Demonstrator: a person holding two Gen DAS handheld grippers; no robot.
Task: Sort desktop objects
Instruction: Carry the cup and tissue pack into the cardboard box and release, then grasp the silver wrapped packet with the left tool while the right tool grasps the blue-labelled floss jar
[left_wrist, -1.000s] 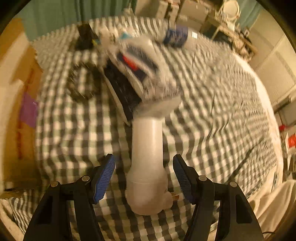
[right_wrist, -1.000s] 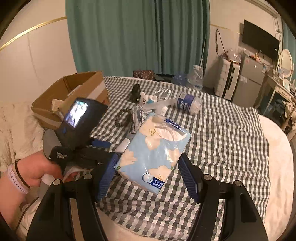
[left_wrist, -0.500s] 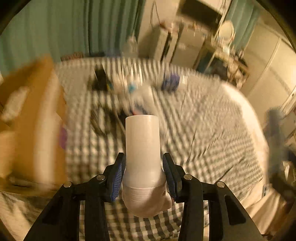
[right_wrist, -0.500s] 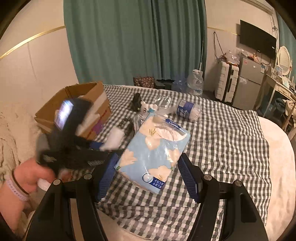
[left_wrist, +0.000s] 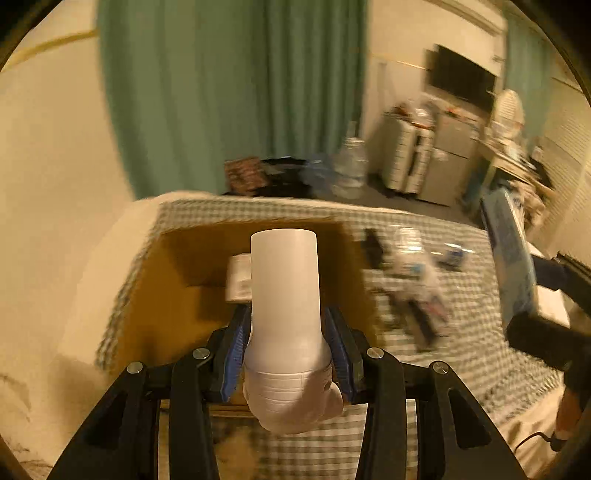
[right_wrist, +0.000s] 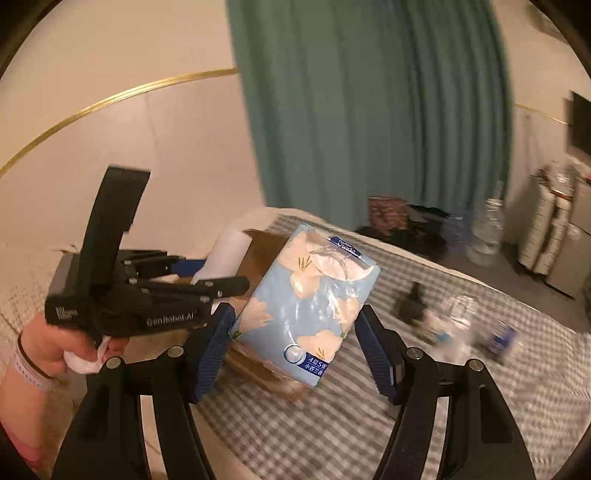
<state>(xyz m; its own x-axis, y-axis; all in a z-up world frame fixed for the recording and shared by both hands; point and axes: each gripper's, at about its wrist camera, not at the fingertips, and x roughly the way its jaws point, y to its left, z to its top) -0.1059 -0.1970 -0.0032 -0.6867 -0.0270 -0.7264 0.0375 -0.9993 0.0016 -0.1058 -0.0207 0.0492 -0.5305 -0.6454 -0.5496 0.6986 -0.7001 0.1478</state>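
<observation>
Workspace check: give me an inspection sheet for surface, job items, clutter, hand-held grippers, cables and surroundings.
Surface: checked cloth over a bed-like top.
Job's things: white bottle held over the open cardboard box; blue floral tissue pack lifted clear of the cloth.
Clutter: blurred small items lie on the cloth beside the box; one pale item is already inside it.
Grippers: left hand-held gripper shut on the white bottle; right hand-held gripper shut on the tissue pack.
Cables: one thin lead at the lower right edge of the left wrist view.
Surroundings: green curtain, wall-mounted screen, large water jug on the floor.
</observation>
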